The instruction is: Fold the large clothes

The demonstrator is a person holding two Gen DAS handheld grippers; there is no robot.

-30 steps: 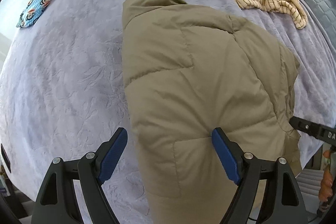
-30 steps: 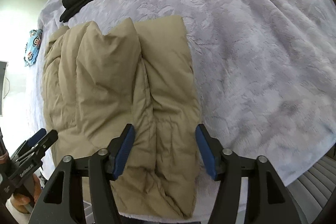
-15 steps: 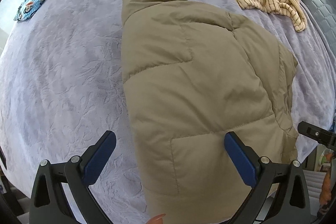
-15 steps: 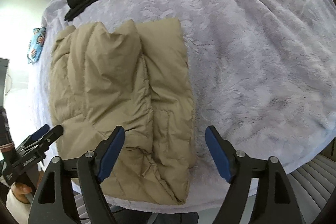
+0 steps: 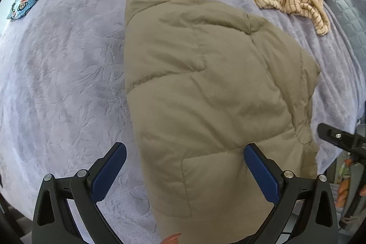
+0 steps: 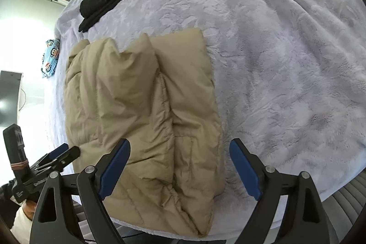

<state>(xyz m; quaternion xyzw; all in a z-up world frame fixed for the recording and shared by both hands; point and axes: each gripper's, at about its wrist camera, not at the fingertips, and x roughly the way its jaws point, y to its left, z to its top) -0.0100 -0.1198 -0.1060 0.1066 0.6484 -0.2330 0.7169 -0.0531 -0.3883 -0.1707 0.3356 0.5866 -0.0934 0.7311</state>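
Tan quilted jacket (image 5: 212,93), folded lengthwise, lies on the lavender bed (image 5: 64,74) at its near edge, under both released claws, left claw (image 5: 185,172) and right claw (image 6: 180,166), empty above the hem; likely light, puffy, slippery, so best pinched at near corners.

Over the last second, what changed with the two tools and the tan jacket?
Both tools opened wider: the left tool and right tool spread their jaws and drew back a little from the tan jacket, gripping nothing. The jacket stayed folded on the lavender blanket, unmoved.
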